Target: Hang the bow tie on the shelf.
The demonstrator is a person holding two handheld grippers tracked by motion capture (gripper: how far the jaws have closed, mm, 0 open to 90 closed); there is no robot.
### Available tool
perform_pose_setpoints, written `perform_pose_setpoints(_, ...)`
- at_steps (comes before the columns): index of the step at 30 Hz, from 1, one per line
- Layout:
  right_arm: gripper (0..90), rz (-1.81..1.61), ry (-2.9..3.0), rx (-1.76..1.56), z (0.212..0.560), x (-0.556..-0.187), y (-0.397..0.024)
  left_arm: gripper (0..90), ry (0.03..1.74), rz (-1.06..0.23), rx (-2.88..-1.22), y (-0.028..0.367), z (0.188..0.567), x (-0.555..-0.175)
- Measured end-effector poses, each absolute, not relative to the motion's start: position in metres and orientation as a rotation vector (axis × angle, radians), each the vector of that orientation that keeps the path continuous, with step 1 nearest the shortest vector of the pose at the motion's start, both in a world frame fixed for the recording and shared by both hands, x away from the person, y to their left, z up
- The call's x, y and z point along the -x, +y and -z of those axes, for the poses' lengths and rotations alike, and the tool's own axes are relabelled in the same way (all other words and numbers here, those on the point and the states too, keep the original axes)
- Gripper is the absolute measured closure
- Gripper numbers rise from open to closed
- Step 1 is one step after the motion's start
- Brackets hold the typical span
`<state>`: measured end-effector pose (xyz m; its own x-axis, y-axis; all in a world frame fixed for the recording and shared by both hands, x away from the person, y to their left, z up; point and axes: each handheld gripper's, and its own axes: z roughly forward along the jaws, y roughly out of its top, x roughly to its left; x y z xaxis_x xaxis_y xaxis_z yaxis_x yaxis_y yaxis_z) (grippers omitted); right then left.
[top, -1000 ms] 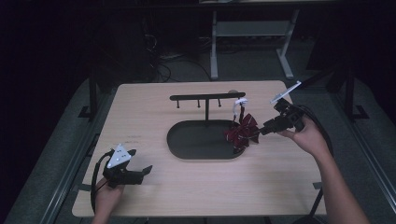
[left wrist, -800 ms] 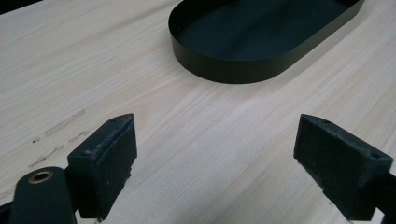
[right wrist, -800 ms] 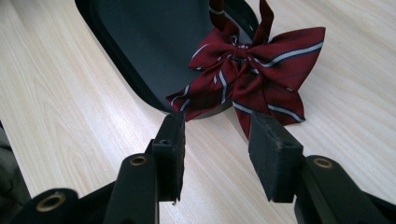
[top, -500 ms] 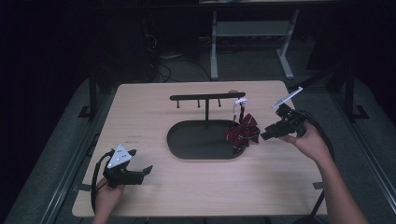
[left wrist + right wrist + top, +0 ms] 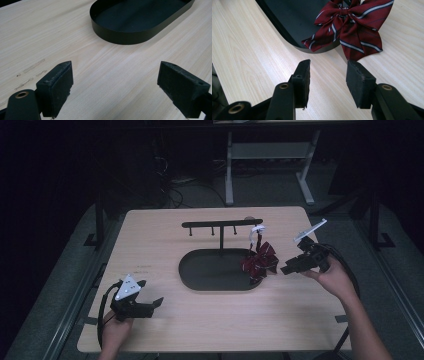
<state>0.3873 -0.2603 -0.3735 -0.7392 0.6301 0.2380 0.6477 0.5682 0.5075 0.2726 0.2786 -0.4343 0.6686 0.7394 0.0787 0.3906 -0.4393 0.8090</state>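
Bow tie, dark red with pale stripes, hung by its white strap from the right end of the black stand; its lower lobes draped over the rim of the oval tray and onto the table. Right gripper sat just short of it, jaws parted with nothing between them, having just been opening. Left gripper rested near the front left of the table, jaws wide and empty. Judged the bow light, soft and floppy, not fragile; fabric likely to slip. Best hold: the central knot, or the strap.
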Motion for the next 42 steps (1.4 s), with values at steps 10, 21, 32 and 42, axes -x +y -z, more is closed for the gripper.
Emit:
perform_pose_setpoints(10, 53.0, 0.910, -2.735, 1.133, 0.382, -0.379, -0.265, 13.2, 0.872, -0.546, -2.074, 0.278, 0.435, -0.273)
perform_pose_setpoints(21, 52.7, 0.908, -2.713, 1.152, 0.397, -0.370, -0.272, 13.2, 0.875, -0.545, -2.077, 0.278, 0.435, -0.273)
perform_pose_setpoints(32, 52.1, 0.922, -2.692, 1.168, 0.408, -0.362, -0.279, 13.2, 0.875, -0.547, -2.070, 0.278, 0.435, -0.273)
perform_pose_setpoints(42, 51.0, 0.933, -2.670, 1.194, 0.418, -0.353, -0.286, 13.2, 0.873, -0.551, -2.073, 0.278, 0.436, -0.273)
